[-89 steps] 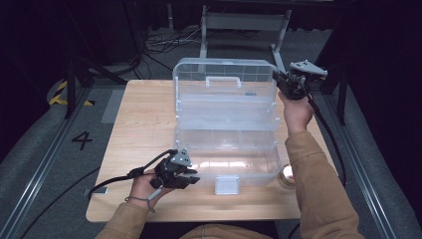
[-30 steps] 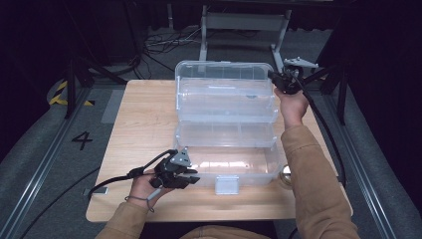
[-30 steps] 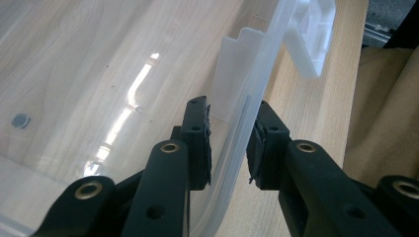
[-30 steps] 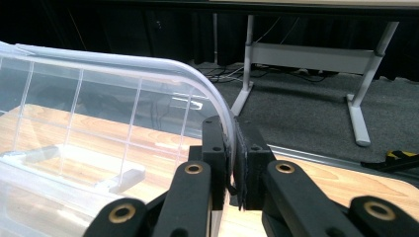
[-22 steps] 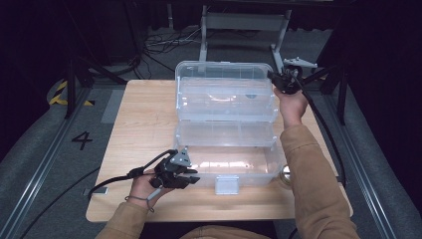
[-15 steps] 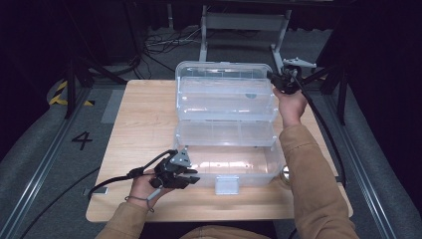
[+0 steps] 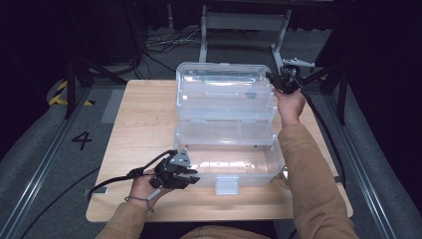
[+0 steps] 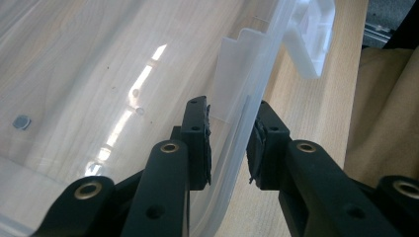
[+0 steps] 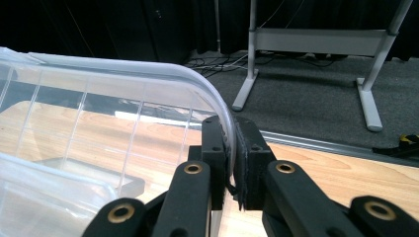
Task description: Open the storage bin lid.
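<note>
A clear plastic tiered box stands open in the middle of the wooden table [image 7: 134, 129]. Its top tray [image 7: 224, 84] is raised and set back, a middle tray [image 7: 224, 132] sits below it, and the deep bottom tub [image 7: 234, 167] is nearest me. The left gripper [image 7: 191, 174] is at the tub's front left corner. Its jaws are shut across the tub's wall [image 8: 232, 148], one pad inside and one outside. The right gripper [image 7: 272, 79] is shut on the top tray's curved rim [image 9: 217, 106] at its far right corner. A white latch [image 8: 311, 44] hangs on the tub's front.
A grey metal stand [image 7: 244, 25] is behind the table, with cables [image 7: 159, 42] on the floor near it. Left of the table the floor has rails, a painted 4 [image 7: 82, 140] and yellow-black tape [image 7: 62, 92]. The table's right edge runs close to my right sleeve [image 7: 313, 179].
Since three seconds ago the right gripper has moved away from me and a little higher with the top tray, spreading the tiers apart. Over the last second nothing has visibly moved.
</note>
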The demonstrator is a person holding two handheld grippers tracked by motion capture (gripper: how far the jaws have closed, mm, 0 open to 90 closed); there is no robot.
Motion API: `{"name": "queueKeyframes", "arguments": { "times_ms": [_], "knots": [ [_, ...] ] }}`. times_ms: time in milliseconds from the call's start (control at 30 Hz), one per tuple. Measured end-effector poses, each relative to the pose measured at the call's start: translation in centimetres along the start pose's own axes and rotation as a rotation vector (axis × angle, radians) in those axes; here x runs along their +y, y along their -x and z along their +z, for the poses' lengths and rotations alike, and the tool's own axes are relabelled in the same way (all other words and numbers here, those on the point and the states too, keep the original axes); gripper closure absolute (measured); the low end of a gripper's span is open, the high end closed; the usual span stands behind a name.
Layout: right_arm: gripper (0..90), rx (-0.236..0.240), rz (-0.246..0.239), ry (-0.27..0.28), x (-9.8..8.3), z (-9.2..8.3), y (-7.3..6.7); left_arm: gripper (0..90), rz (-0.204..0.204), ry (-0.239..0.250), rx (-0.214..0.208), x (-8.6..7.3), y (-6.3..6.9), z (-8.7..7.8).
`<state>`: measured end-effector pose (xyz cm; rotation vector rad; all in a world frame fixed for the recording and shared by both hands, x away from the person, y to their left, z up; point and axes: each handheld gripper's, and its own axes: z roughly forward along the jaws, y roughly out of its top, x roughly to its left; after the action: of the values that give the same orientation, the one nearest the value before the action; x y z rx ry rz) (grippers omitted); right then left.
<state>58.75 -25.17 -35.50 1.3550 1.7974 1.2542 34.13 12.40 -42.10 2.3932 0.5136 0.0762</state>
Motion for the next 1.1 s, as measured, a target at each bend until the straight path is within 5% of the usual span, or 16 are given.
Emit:
{"name": "queueKeyframes", "arguments": {
  "times_ms": [1100],
  "knots": [
    [84.4, 0.011, 0.048, -0.071, -0.8, 2.1, 0.9, 72.4, 0.013, 0.009, 0.005, -0.1, 0.0, 0.0]
  ]
}}
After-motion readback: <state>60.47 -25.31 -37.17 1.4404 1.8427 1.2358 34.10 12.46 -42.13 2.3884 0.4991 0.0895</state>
